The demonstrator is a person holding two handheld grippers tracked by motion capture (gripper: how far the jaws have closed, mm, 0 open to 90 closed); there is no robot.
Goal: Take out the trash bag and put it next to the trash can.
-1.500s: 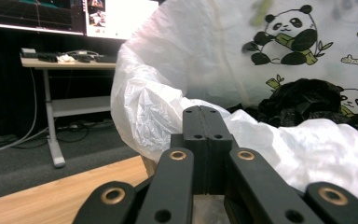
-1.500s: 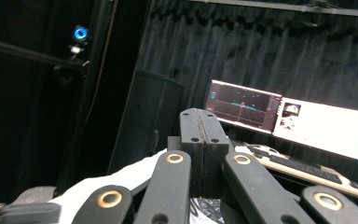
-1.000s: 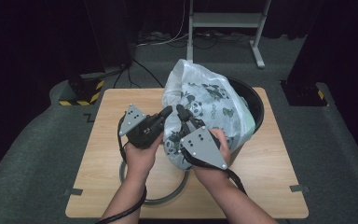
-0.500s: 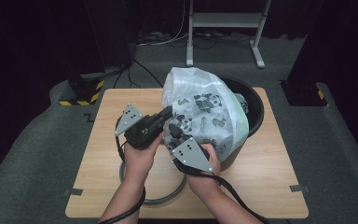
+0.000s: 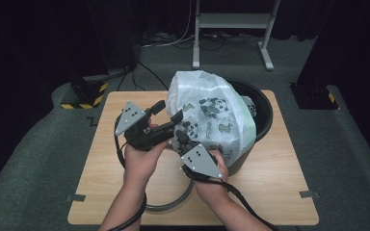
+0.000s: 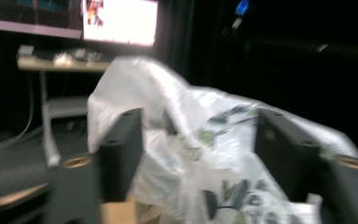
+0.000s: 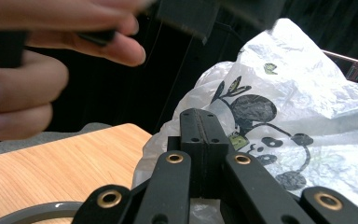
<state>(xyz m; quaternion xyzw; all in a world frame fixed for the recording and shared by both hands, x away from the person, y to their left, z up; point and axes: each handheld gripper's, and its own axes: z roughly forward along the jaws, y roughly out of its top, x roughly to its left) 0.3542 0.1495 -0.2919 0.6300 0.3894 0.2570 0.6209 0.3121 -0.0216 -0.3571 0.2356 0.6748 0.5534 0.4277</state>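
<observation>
The white plastic bag (image 5: 209, 115) with panda prints stands puffed up over the black bucket (image 5: 262, 108) on the wooden table (image 5: 289, 192). At the bag's near-left side, the left gripper (image 5: 166, 113) has just been opening; its jaws stand wide with bag film between them, probably not pressed. Just beside it, the right gripper (image 5: 183, 142) is closed tight, pinching the bag's lower edge.
</observation>
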